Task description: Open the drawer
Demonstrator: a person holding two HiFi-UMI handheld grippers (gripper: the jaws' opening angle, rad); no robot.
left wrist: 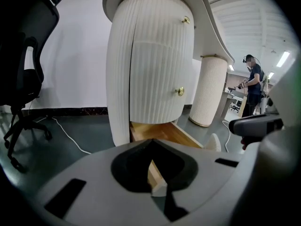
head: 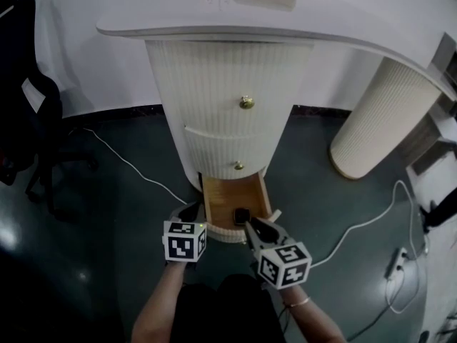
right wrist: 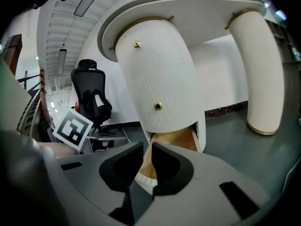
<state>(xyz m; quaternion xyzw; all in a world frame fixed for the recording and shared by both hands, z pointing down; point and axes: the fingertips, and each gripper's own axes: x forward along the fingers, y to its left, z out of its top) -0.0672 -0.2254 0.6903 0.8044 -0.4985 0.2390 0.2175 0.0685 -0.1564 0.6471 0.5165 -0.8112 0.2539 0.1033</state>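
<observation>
A white ribbed pedestal point(head: 221, 84) holds three stacked drawers; the upper two have brass knobs point(head: 246, 103) and are closed. The bottom drawer point(head: 235, 191) is pulled out toward me, showing its bare wooden inside, also seen in the left gripper view point(left wrist: 160, 131) and the right gripper view point(right wrist: 176, 138). My left gripper point(head: 193, 211) hovers by the drawer front's left corner, its tips point(left wrist: 151, 142) together on nothing. My right gripper point(head: 244, 219) hangs over the drawer front's right part, a narrow gap between its jaws point(right wrist: 147, 149), nothing held.
A white curved tabletop point(head: 285, 20) tops the pedestal and a second ribbed column point(head: 378, 120) at right. A black office chair point(head: 21, 106) stands at left. White cables point(head: 128, 163) and a power strip point(head: 395, 263) lie on the dark floor. A person point(left wrist: 254, 81) stands far off.
</observation>
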